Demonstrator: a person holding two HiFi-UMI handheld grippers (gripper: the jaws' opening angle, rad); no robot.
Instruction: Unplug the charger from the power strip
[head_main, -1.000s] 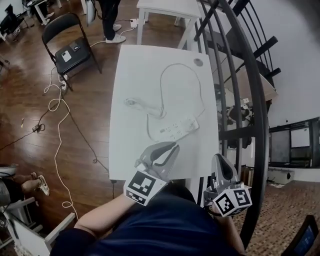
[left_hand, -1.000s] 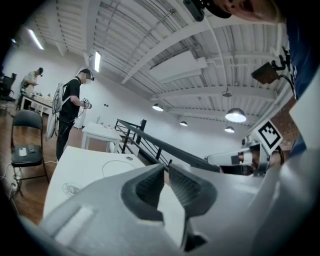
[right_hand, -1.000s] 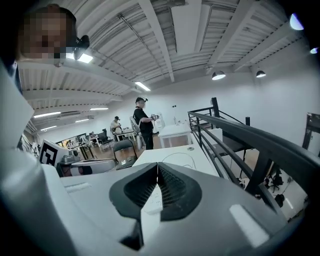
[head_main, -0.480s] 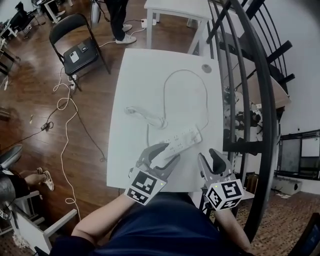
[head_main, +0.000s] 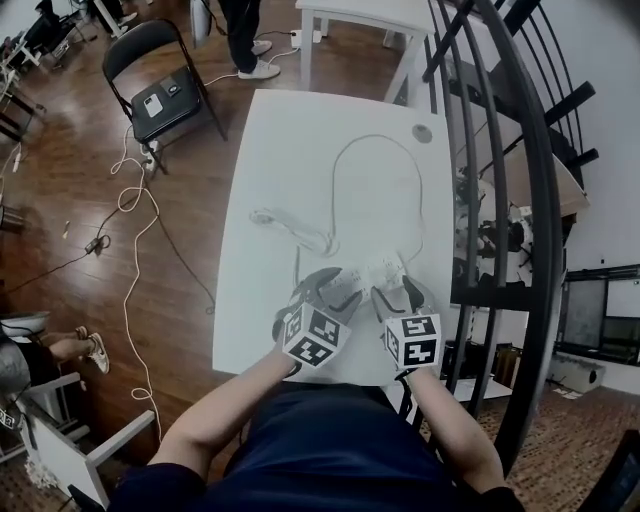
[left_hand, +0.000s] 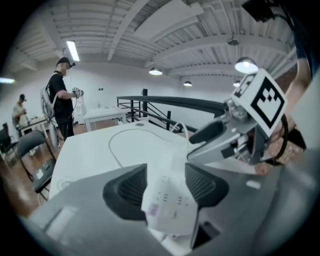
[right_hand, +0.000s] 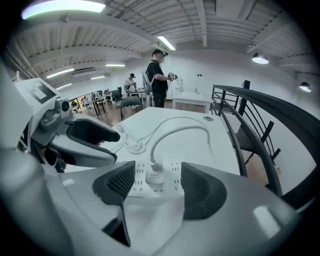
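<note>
Plugged in the power strip (left_hand: 170, 200) at the bench's (head_main: 280, 150) near side, the charger (right_hand: 154, 175) looks light, stiff and slick — the right hand-held gripper (head_main: 396, 293) around it and the left hand-held gripper (head_main: 328, 290) astride the strip have jaws that have just been opening wide, pressing nothing — so I would pinch its rigid body, not its limp cable (right_hand: 175, 127).

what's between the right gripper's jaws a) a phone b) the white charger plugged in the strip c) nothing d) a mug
b: the right gripper view shows the white charger, plugged into the power strip, between the jaws of the right gripper, which have just been opening and don't press it.
</note>
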